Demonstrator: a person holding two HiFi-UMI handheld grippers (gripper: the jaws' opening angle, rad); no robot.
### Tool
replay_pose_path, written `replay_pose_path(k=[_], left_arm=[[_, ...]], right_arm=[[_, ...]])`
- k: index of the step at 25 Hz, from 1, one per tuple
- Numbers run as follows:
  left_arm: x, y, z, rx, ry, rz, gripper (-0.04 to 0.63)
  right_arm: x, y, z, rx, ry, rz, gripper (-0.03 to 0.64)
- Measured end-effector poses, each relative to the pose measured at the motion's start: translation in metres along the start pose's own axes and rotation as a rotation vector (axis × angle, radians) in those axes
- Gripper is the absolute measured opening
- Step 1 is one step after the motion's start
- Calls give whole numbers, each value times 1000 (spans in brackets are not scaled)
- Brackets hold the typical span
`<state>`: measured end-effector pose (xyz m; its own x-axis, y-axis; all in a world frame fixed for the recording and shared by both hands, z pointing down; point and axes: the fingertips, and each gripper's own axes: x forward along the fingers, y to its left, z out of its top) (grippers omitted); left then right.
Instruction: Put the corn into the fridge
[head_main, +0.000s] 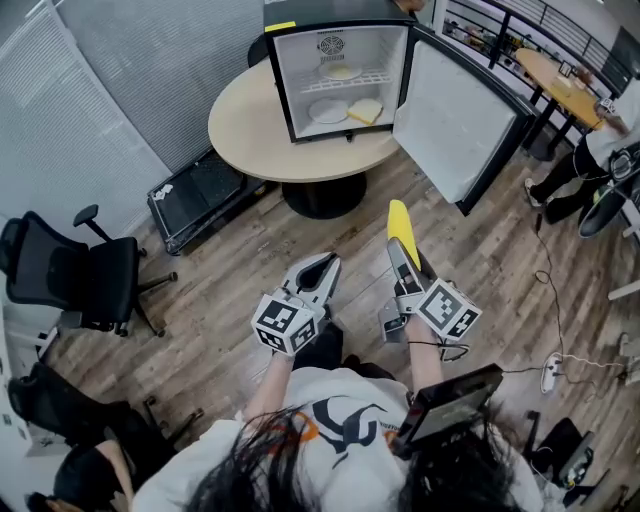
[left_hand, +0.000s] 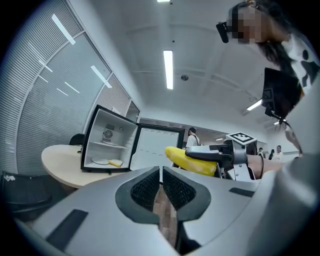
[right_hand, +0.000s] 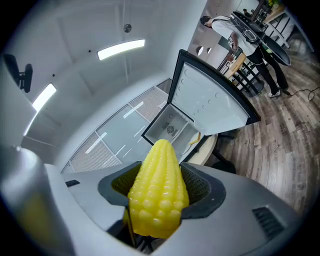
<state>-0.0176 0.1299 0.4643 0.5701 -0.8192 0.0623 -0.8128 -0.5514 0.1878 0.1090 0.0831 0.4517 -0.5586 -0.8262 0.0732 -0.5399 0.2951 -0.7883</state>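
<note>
A yellow corn cob (right_hand: 158, 192) is clamped between the jaws of my right gripper (right_hand: 160, 192), its tip pointing forward. In the head view the corn (head_main: 401, 227) sticks out of the right gripper (head_main: 402, 250) above the wooden floor, aimed toward the small black fridge (head_main: 340, 70). The fridge stands on a round table (head_main: 250, 135) with its door (head_main: 455, 115) swung open to the right. My left gripper (head_main: 318, 272) is beside the right one, shut and empty. From the left gripper view the corn (left_hand: 192, 160) and the open fridge (left_hand: 107, 142) show ahead.
A white plate (head_main: 328, 111) and a yellow piece of food (head_main: 365, 111) lie on the fridge's lower shelf, another plate (head_main: 339, 71) on the upper. A black office chair (head_main: 75, 280) stands left. A person (head_main: 590, 165) is at the right by another table. Cables lie on the floor.
</note>
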Motion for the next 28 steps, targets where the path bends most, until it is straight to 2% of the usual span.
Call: replay_pose_path(k=[14, 28], left_arm=[[58, 51, 8, -13, 23, -25, 14], [139, 144, 40, -6, 27, -89, 14]], right_arm=[[58, -30, 24, -7, -6, -57, 252], [168, -40, 56, -11, -30, -101, 252]])
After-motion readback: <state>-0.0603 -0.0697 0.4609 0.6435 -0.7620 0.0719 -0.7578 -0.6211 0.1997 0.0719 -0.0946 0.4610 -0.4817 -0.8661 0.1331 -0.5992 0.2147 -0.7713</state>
